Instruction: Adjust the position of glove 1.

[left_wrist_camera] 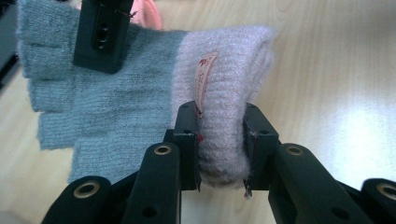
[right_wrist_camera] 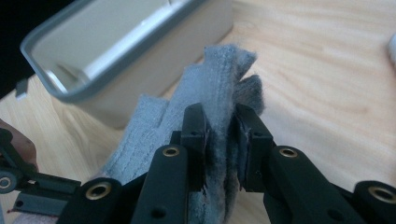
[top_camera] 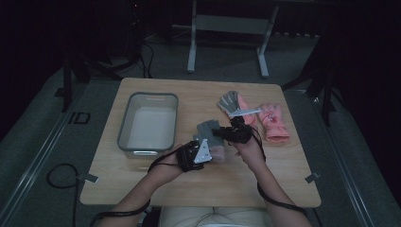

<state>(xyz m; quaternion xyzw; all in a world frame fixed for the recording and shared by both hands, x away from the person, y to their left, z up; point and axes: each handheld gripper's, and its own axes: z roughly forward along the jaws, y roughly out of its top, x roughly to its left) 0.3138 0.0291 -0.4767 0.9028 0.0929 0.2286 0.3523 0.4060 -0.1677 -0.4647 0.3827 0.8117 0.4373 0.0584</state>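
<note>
1. Dark floor and a metal frame surround the wooden table (top_camera: 142, 187) in the high view. A grey bin (top_camera: 126, 124) stands left of centre with nothing inside. The left tongs (top_camera: 204, 150) and right tongs (top_camera: 226, 132) hold one grey knit glove (top_camera: 208, 128) between them, in front of the bin's right side. Farther right lie a second grey glove (top_camera: 229, 101) and a pair of pink gloves (top_camera: 273, 122), all apart from the bin. By this look the work is early: one glove is gripped by both tongs, none is in the bin, and three wait.

2. The left gripper view shows what the high view blurs: the glove (left_wrist_camera: 116, 112) has a pale pinkish cuff (left_wrist_camera: 224, 93) with a small sewn label (left_wrist_camera: 204, 74), and the left tongs (left_wrist_camera: 222, 149) are clamped across that cuff. The right tongs' jaw bites the finger end at the upper left, and the glove hangs spread flat between the two.

3. The right gripper view gives the opposite end: the right tongs (right_wrist_camera: 222, 147) are pressed together on the bunched grey fingers (right_wrist_camera: 224, 79). The bin (right_wrist_camera: 135, 51) sits just beyond, its open inside visibly bare, so I judge the drop into it remains.
</note>
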